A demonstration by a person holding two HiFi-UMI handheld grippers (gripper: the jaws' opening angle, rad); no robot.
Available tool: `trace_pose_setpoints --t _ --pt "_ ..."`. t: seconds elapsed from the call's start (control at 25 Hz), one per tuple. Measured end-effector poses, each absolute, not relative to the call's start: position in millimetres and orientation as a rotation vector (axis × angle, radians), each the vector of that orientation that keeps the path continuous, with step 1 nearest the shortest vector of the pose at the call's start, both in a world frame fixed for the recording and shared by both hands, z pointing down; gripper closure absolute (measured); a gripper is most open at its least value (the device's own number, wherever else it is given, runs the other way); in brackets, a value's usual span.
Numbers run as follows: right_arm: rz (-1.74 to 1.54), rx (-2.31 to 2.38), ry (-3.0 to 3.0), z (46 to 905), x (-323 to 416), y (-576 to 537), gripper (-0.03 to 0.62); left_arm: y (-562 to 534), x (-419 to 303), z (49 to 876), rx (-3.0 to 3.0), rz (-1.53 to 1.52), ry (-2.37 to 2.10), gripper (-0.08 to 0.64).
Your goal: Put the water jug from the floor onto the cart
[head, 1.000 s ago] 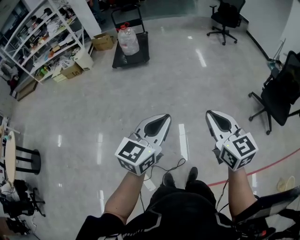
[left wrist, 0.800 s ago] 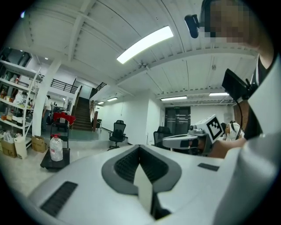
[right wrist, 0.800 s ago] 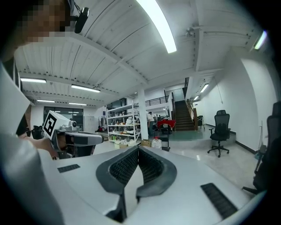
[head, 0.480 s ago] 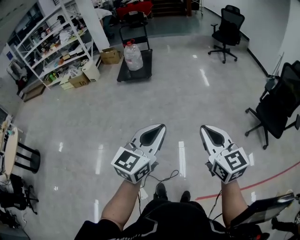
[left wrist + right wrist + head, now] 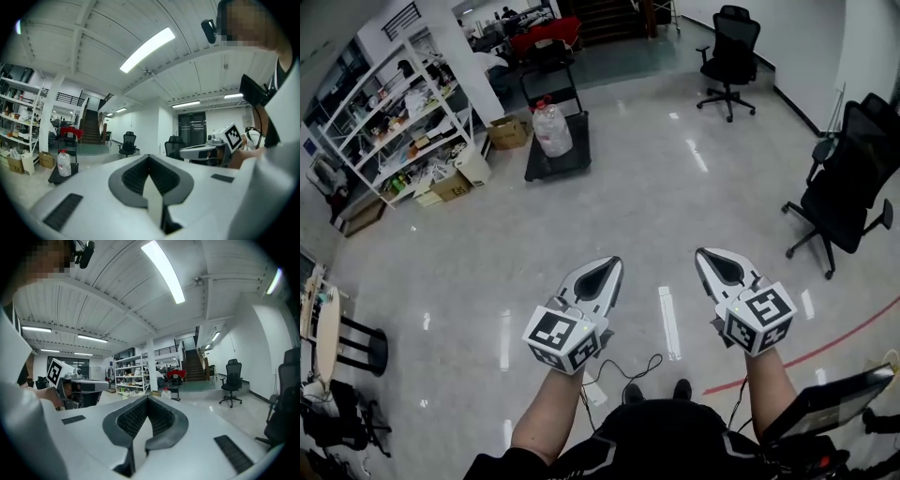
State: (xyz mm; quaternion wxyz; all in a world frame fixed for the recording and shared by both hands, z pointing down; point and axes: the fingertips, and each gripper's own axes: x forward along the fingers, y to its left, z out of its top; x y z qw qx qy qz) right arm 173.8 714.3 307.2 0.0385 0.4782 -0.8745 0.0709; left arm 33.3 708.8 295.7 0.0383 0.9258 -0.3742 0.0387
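A clear water jug point(image 5: 550, 129) with a red cap stands upright on a black flat cart point(image 5: 555, 161) far across the floor; the left gripper view also shows the jug point(image 5: 63, 164) on the cart point(image 5: 55, 177). In the right gripper view the jug point(image 5: 166, 393) is small and far off. My left gripper point(image 5: 612, 262) and right gripper point(image 5: 704, 253) are held side by side near my body, both shut and empty, pointing toward the far room.
White shelving point(image 5: 389, 127) with boxes lines the left wall, cardboard boxes point(image 5: 510, 132) beside the cart. Black office chairs stand at the back point(image 5: 729, 58) and right point(image 5: 850, 178). A stool point(image 5: 358, 342) is at the left. A red line point(image 5: 825, 347) crosses the floor.
The view has tilted up, showing more of the far room. Both grippers have stayed together, shut and empty, moving with me; the jug on the cart keeps its place.
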Motion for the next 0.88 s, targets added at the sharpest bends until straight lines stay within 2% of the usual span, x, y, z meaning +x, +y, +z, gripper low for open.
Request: trace_pose_setpoints --t 0.88 --pt "0.147 1.429 -2.661 303.2 154.4 715.4 0.591 706.8 23.4 290.7 2.845 0.076 -1.149 0.558"
